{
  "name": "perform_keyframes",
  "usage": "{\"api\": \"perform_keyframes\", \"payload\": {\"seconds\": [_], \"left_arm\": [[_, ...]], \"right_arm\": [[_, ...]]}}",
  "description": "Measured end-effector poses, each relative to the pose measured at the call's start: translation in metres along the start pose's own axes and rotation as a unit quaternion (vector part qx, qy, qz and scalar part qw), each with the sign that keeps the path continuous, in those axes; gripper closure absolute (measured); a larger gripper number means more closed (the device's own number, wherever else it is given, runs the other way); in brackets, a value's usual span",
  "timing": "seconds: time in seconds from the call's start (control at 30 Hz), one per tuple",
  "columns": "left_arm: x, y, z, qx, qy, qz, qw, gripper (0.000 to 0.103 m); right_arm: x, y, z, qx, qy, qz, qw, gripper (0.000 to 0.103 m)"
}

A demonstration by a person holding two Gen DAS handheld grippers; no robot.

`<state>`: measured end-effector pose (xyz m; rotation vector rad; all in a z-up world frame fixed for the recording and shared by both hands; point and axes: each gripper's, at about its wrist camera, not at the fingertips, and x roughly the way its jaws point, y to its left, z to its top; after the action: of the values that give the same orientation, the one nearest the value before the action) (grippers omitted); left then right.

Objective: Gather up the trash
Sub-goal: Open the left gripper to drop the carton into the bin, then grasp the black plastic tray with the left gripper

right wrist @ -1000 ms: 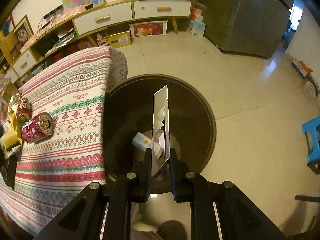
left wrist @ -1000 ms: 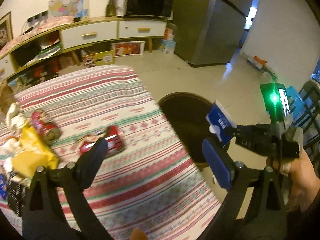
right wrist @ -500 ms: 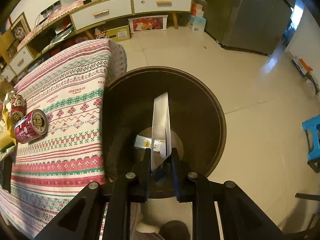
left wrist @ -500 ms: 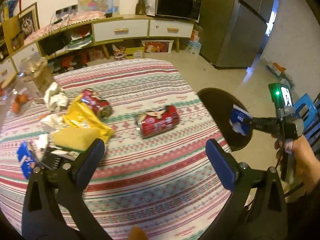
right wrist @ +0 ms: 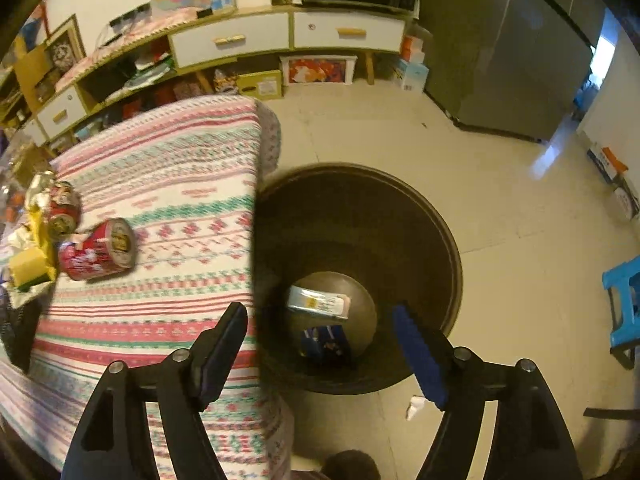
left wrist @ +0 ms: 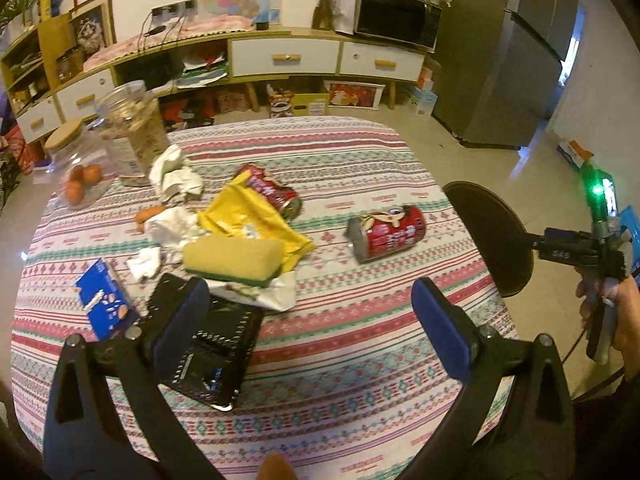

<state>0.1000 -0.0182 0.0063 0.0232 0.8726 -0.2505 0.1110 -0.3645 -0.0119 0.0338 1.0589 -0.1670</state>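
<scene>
1. One table (left wrist: 360,360), with a striped cloth, fills the left wrist view.
2. One dark bin (right wrist: 400,220), center of the right view, holds two cartons (right wrist: 318,303).
3. Two grippers, left gripper (left wrist: 308,316) and right gripper (right wrist: 320,340), gape wide, empty.
4. Two red cans (left wrist: 386,232) lie mid-frame on the table.

Far side of trash bin (left wrist: 508,240) hidden behind right gripper (left wrist: 560,246), near side behind the tablecloth (left wrist: 340,320) edge. Second can (left wrist: 276,194) partly buried under yellow wrapper (left wrist: 248,216). Carton labels in bin bottom (right wrist: 318,302) unreadable; motion-blurred cans (right wrist: 98,250).
</scene>
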Motion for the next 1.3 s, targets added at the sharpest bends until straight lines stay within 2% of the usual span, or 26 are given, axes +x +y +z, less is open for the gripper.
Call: {"api": "perform_keyframes", "payload": {"seconds": [0.2, 0.53, 0.83, 1.07, 1.13, 1.2, 1.3], "left_arm": [[-0.001, 0.020, -0.004, -0.013, 0.010, 0.013, 0.9998, 0.002], [-0.004, 0.073, -0.011, -0.076, 0.033, 0.044, 0.9956, 0.002], [0.005, 0.128, -0.029, -0.103, 0.080, 0.074, 0.9887, 0.002], [0.022, 0.161, -0.038, -0.112, 0.124, 0.075, 0.9830, 0.002], [0.028, 0.168, -0.041, -0.119, 0.134, 0.069, 0.9814, 0.002], [0.033, 0.173, -0.043, -0.128, 0.141, 0.051, 0.9803, 0.007], [0.039, 0.174, -0.044, -0.133, 0.144, 0.006, 0.9806, 0.023]], "right_arm": [[-0.021, 0.023, -0.001, -0.017, -0.017, 0.023, 0.999, 0.022], [-0.047, 0.076, -0.003, -0.065, -0.052, 0.064, 0.994, 0.018], [-0.036, 0.131, -0.005, -0.104, -0.031, 0.087, 0.990, 0.018], [-0.026, 0.168, -0.002, -0.119, -0.020, 0.100, 0.988, 0.018], [-0.023, 0.178, -0.002, -0.124, -0.017, 0.104, 0.987, 0.018], [-0.020, 0.187, -0.001, -0.130, -0.013, 0.108, 0.986, 0.018], [-0.017, 0.199, -0.002, -0.141, -0.010, 0.110, 0.984, 0.018]]}}
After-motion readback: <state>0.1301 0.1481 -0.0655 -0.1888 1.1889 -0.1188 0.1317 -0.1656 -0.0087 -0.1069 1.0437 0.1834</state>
